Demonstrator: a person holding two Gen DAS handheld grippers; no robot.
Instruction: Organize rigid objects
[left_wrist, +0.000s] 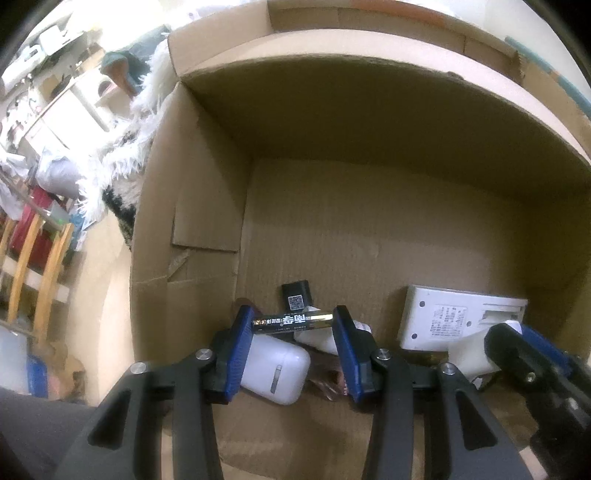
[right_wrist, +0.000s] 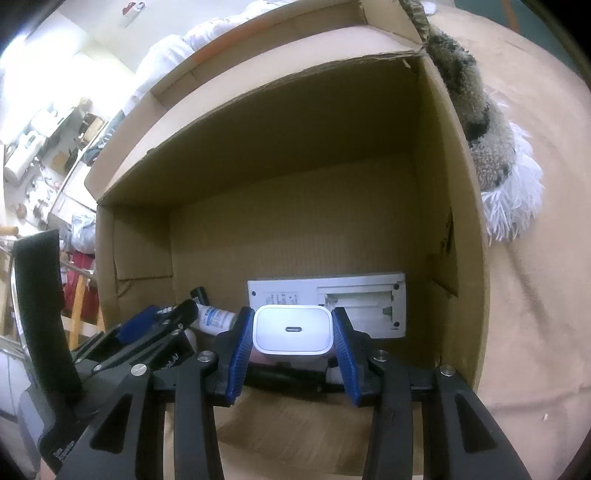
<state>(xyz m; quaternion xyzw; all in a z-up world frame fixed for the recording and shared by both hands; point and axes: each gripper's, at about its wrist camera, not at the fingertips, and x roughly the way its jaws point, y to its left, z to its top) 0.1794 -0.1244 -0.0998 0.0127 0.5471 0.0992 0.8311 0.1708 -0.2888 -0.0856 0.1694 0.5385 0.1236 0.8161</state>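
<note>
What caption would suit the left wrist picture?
Left gripper holds a battery crosswise over a cardboard box of small electronics.

Both wrist views look close, forward-down into cardboard box; shared: white device at 12–2 o'clock.

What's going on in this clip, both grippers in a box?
A person is sorting small items into a cardboard box with two handheld grippers. The left gripper is shut on a battery, held crosswise above a white case. The right gripper is shut on a white charger. Already lying in the box are a flat white device, a black adapter and a small bottle.
</note>
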